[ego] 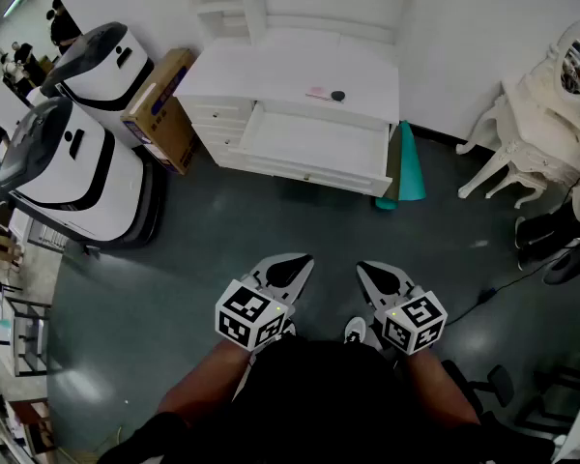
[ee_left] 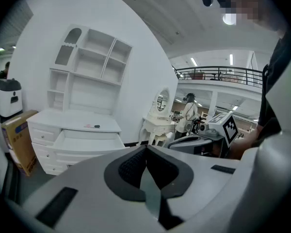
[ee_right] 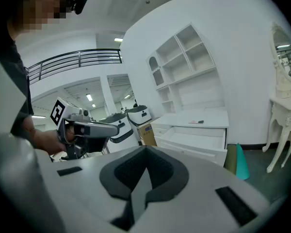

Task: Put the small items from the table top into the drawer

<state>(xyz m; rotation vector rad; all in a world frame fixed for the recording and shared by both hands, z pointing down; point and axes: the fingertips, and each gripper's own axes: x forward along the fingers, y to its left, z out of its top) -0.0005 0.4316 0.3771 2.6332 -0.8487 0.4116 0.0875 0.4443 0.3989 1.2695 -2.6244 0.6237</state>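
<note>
**Both grippers clenched and empty, small items on the table top**

Head view: left gripper (ego: 292,267) and right gripper (ego: 375,275) are held side by side low over the dark floor (ego: 271,220), close to the person's body and well apart from the white desk (ego: 271,75). Only this view shows both at once from above.

Each gripper view settles the jaws: on both grippers the dark pads meet at the tips, with nothing between them.

Task things: a small pink item (ego: 318,92) and a small black item (ego: 338,96) lie just beside each other on the table top, near its front edge. The drawer (ego: 314,145) under them is pulled open. Both gripper views show the items as tiny specks only; what they are, can't tell.

The gripper views show the shelf unit (ee_left: 89,67) on the desk upright; the head view squashes it.

A teal cone (ego: 409,167) stands at the desk's right, a cardboard box (ego: 159,104) leans at its left, and white machines (ego: 68,177) are beyond the box.
</note>
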